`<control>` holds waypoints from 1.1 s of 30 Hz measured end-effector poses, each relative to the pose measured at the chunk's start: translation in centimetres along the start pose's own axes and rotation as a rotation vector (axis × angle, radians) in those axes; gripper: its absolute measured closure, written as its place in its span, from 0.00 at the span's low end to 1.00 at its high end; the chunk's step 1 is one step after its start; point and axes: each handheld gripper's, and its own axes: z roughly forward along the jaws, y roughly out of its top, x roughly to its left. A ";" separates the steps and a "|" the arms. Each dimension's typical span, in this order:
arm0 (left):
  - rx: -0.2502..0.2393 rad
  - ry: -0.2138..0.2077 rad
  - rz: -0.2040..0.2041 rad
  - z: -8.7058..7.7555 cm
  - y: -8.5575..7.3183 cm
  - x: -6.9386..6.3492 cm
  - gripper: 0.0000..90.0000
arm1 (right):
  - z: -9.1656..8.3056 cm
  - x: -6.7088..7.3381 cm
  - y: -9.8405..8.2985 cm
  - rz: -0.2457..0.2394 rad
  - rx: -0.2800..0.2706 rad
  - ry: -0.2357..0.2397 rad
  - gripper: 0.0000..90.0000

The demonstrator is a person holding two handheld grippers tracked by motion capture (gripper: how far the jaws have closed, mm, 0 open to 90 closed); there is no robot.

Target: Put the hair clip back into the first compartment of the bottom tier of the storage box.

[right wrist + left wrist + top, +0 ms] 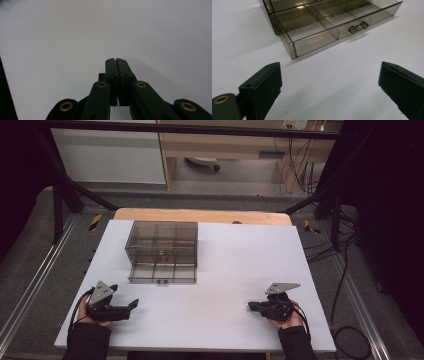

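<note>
A smoky clear plastic drawer box (161, 251) stands on the white table (225, 270), left of centre. Its lower drawer (329, 30) is pulled out a little, showing empty compartments and a small clear handle (358, 27). My left gripper (131, 306) rests on the table at the front left, jaws wide open with nothing between them; in the left gripper view it points at the drawer's corner. At the front right lies my right gripper (251, 306), pointing left. Its jaws (116, 61) are shut together with nothing in them.
The white board sits on a wooden tabletop (200, 215). Black frame bars (65, 185) and cables (340, 270) surround the table. A desk and wires stand at the back.
</note>
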 end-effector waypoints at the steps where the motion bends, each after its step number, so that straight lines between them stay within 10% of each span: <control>1: 0.000 0.000 -0.001 0.0 0.0 0.0 0.05 | 0.0 0.0 0.0 -0.004 -0.001 -0.004 0.99; 33: -0.007 -0.008 -0.003 0.0 0.1 0.0 0.05 | -0.2 1.0 2.9 -0.039 -0.087 -0.051 0.99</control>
